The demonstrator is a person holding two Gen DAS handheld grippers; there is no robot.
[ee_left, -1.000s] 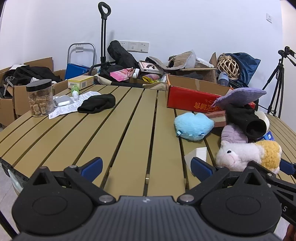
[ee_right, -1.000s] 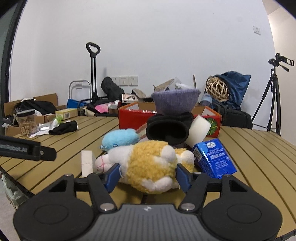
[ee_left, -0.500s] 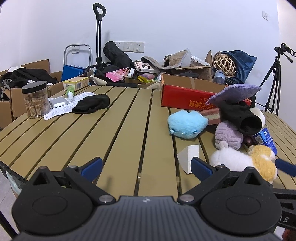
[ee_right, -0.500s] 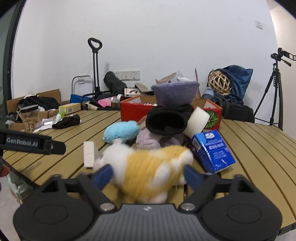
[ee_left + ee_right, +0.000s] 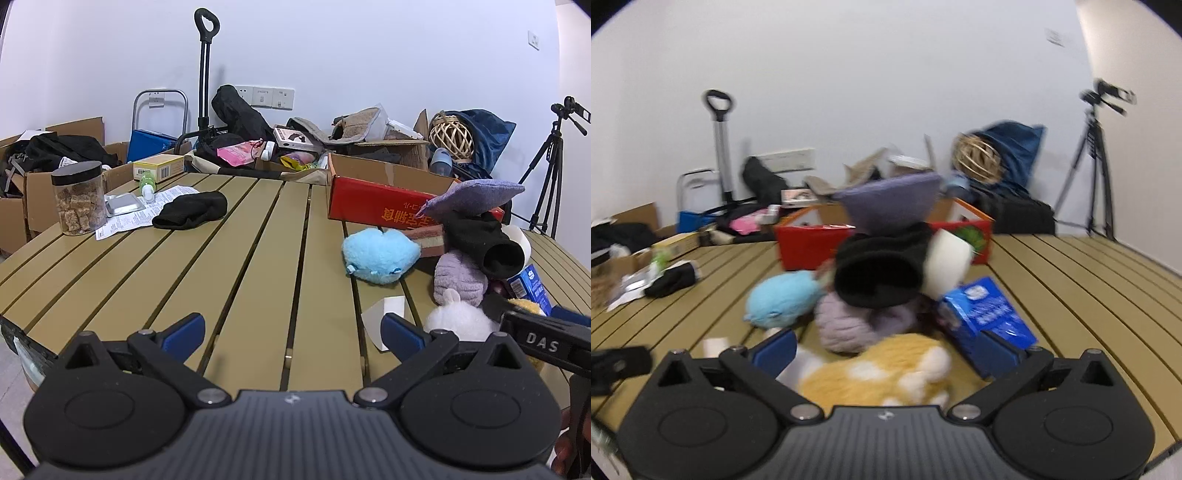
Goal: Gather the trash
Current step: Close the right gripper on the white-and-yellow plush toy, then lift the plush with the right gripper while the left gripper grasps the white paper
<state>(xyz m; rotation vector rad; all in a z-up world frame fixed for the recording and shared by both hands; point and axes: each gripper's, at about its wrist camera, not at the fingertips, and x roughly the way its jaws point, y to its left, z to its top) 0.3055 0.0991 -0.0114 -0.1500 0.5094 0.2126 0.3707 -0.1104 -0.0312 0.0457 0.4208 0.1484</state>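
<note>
Yellow-and-white plush (image 5: pixel 871 373), one, lying between the blue pads of the right tool (image 5: pixel 886 349); jaws just been opening, now spread wide, pressing on nothing. Left tool (image 5: pixel 291 328) likewise gaping, over bare slats, with nothing in it.

Counted on the counter (image 5: pixel 236 280):
- two plush toys: the yellow-and-white one and a light blue plush (image 5: pixel 380 254) just behind it
- two black knit hats: one flat at far left (image 5: pixel 192 214), one rolled in the heap (image 5: pixel 491 247)
- one lilac knitted bundle (image 5: pixel 846 325) under that rolled hat, one lilac cloth (image 5: pixel 476 195) on top of it
- one white foam block (image 5: pixel 947 262) leaning on the hat's right side
- one blue carton (image 5: pixel 990 317), tilted, beside the right tool's right finger
- one white paper scrap (image 5: pixel 384 321), near the front edge, just beyond the left tool's right finger and touching neither pad
- one red box (image 5: pixel 373 203), open-topped, behind the heap
- one clear jar (image 5: pixel 79 199) with a black lid and brown cubes inside
- one small green bottle (image 5: pixel 147 184), one foil blister pack (image 5: pixel 123 203), one printed leaflet (image 5: pixel 125 221) under them

Tan slats with dark gaps, rounded at the edges. Beyond: white wall, socket strip, one trolley handle (image 5: pixel 205 70), open cardboard boxes of clutter, one wicker ball (image 5: pixel 452 136), one tripod (image 5: pixel 550 162) at far right. Right wrist view blurred.
</note>
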